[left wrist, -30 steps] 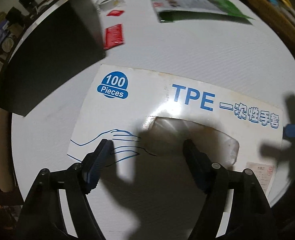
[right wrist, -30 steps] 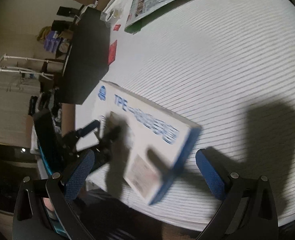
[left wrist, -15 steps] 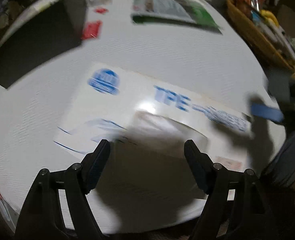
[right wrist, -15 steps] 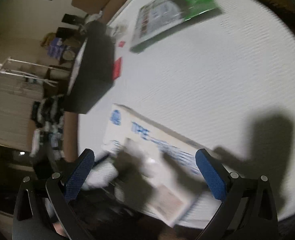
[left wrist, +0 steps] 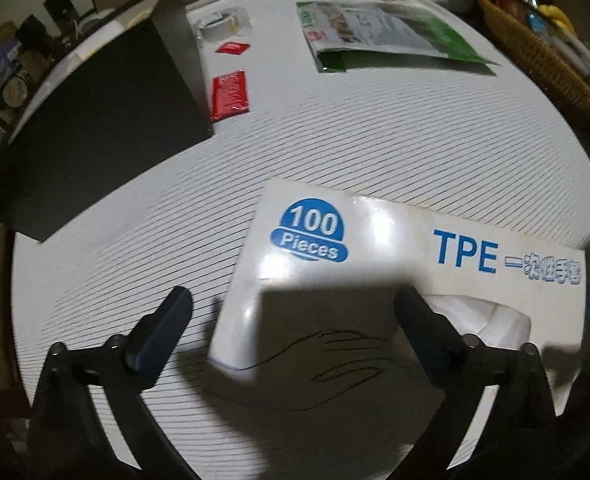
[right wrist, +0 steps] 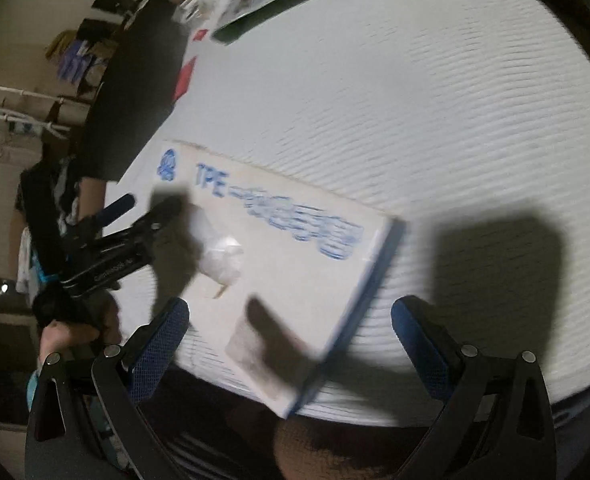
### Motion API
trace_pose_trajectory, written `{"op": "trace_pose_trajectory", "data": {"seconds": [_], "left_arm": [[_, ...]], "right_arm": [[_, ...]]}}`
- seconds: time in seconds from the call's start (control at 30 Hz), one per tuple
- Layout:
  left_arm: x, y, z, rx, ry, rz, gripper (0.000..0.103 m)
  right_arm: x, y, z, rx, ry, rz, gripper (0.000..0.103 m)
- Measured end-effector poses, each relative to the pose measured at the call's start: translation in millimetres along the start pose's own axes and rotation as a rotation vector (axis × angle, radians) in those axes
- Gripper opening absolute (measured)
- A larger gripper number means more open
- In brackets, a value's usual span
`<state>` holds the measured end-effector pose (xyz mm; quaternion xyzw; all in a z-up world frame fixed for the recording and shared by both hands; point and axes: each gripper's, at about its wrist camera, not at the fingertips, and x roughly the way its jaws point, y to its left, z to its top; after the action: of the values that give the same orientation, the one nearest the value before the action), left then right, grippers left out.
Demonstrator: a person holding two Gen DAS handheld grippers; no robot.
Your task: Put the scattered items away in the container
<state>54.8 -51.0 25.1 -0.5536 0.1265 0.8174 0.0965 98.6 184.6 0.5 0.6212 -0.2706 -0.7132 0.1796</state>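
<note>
Glove box [left wrist: 375,264] lies flat on our counter [left wrist: 375,128]; left gripper [left wrist: 295,312], fingers just spread wide, and right gripper [right wrist: 291,320], equally wide, grip nothing.

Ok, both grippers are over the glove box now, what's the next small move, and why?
Probably lower the left gripper so its wide-open jaws, which have just been opening, straddle the near left end of the glove box. The box lies flat on the table, gripped by neither; the right gripper hovers open over the other end. The black container waits at the left.
</note>
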Motion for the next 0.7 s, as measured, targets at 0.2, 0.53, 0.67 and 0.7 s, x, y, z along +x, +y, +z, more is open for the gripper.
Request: {"op": "trace_pose_trajectory", "data": {"seconds": [0.2,0.53,0.67,0.7], "left_arm": [[7,1,-14,-0.027,0.027,0.015,0.103],[12,29,-18,-0.203,0.075,-0.04,0.103],[15,26,-15,-0.233,0.072,-0.002,0.103],[15,26,-14,-0.242,0.07,0.004,0.103]], "right_arm": [[8,11,29,-0.003,-0.025,-0.042,0.103],[25,26,66,-0.038,-0.065,-0.115,0.103],[36,46,56,-0.125,-0.08,-0.285,0.103],[39,49,52,-0.148,-0.089,-0.32,0.103]]}}
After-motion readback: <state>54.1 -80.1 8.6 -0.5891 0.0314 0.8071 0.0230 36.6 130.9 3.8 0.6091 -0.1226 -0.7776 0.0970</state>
